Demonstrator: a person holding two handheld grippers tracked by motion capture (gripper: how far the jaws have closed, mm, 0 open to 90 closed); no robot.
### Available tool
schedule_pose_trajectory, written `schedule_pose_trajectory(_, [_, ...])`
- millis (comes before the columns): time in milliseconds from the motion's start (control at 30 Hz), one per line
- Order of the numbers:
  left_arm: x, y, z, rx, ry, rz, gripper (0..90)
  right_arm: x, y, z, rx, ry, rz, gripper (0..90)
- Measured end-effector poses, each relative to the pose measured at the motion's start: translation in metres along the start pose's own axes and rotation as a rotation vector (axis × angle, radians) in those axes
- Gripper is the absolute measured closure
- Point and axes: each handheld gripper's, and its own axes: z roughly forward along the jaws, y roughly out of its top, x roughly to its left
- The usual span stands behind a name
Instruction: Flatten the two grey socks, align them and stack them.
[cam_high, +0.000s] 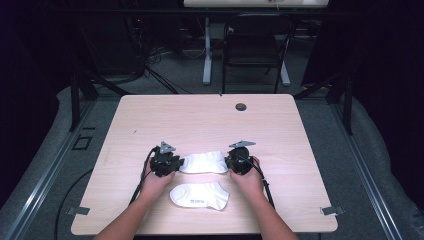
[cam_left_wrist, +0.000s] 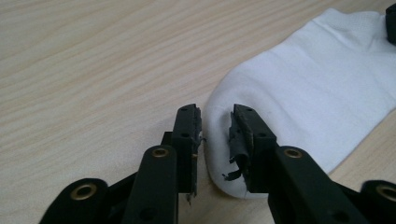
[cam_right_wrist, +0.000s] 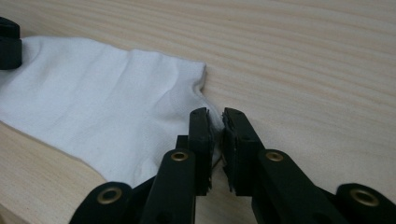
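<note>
Two white ankle socks lie on the light wooden table (cam_high: 200, 117). I hold the farther sock (cam_high: 204, 162) at both ends. My left gripper (cam_high: 176, 164) is at its left end; in the left gripper view (cam_left_wrist: 215, 126) the jaws pinch the rounded toe of the sock (cam_left_wrist: 303, 93), with fabric bunched between the pads. My right gripper (cam_high: 231, 164) is at the right end; in the right gripper view (cam_right_wrist: 218, 123) the jaws stand almost together on a corner of the sock's (cam_right_wrist: 93, 98) cuff edge. The nearer sock (cam_high: 200, 195) lies flat between the person's forearms.
A round grommet hole (cam_high: 241, 106) sits near the table's far edge. A black chair (cam_high: 255, 45) and a white desk leg (cam_high: 206, 50) stand beyond the table. Cables trail from both grippers toward the near edge.
</note>
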Motion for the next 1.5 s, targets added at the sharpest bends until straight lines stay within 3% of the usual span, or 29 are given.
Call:
schedule_pose_trajectory(367, [0.000, -0.001, 0.000, -0.003, -0.033, -0.017, 84.9, 0.000, 0.000, -0.004, -0.005, 0.009, 0.010, 86.2])
schedule_pose_trajectory(633, [0.002, 0.000, -0.005, -0.018, -0.048, -0.050, 86.7, 0.002, 0.001, -0.009, -0.018, 0.022, 0.010, 86.5])
schedule_pose_trajectory(933, [0.000, 0.008, -0.022, -0.045, -0.065, -0.047, 86.7, 0.006, 0.011, -0.022, -0.058, 0.061, 0.017, 86.5])
schedule_pose_trajectory(1200, [-0.001, 0.012, -0.037, -0.074, -0.078, -0.057, 86.7, 0.007, 0.019, -0.039, -0.046, 0.105, 0.026, 86.6])
schedule_pose_trajectory(1500, [-0.011, 0.012, -0.060, -0.100, -0.119, -0.045, 86.6, 0.018, 0.020, -0.060, -0.071, 0.128, -0.018, 86.6])
